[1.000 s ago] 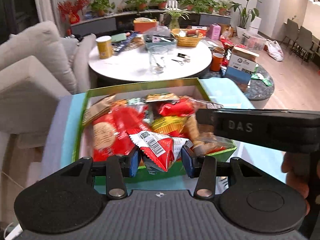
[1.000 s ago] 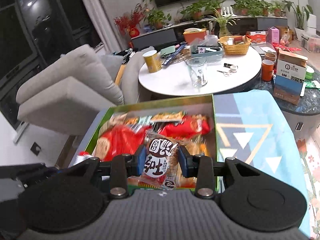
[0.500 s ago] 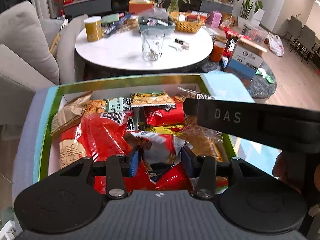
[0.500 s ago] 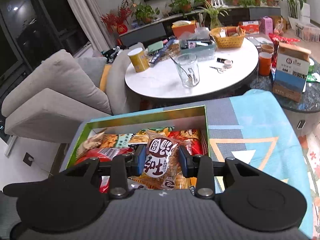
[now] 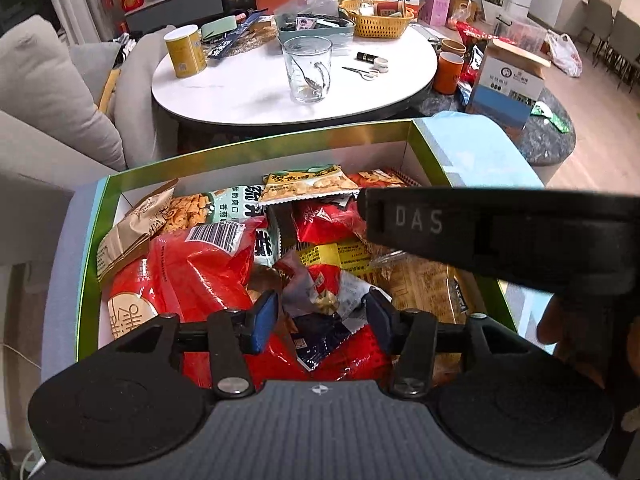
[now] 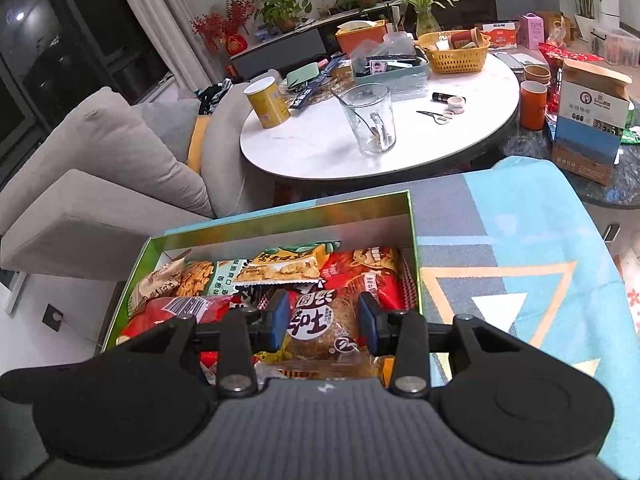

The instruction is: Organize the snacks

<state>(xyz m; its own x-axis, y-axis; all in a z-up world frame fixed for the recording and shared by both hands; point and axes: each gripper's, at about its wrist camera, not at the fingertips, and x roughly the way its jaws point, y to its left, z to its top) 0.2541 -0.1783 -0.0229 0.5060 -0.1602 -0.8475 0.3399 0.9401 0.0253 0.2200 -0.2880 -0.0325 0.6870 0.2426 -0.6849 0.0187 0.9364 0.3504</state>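
A green-rimmed open box (image 5: 256,152) full of snack packets lies on a blue and grey patterned cloth; it also shows in the right wrist view (image 6: 280,220). My left gripper (image 5: 320,316) is low over the box's near part with a crumpled red, white and dark packet (image 5: 320,308) between its blue pads; the packet rests on the pile. My right gripper (image 6: 323,322) holds a brown biscuit packet with a white and black label (image 6: 324,324) above the box's right side. Its black body (image 5: 480,232) crosses the left wrist view.
A big red bag (image 5: 192,264) fills the box's left side. Behind the box stands a round white table (image 5: 280,84) with a glass mug (image 5: 308,68), a yellow can (image 5: 184,52) and a basket. A grey sofa (image 6: 100,168) is at left, a carton (image 6: 588,116) at right.
Both grippers moved forward and down over the box. The left gripper's packet sank onto the pile and the jaws look slightly wider. The right gripper keeps its biscuit packet.
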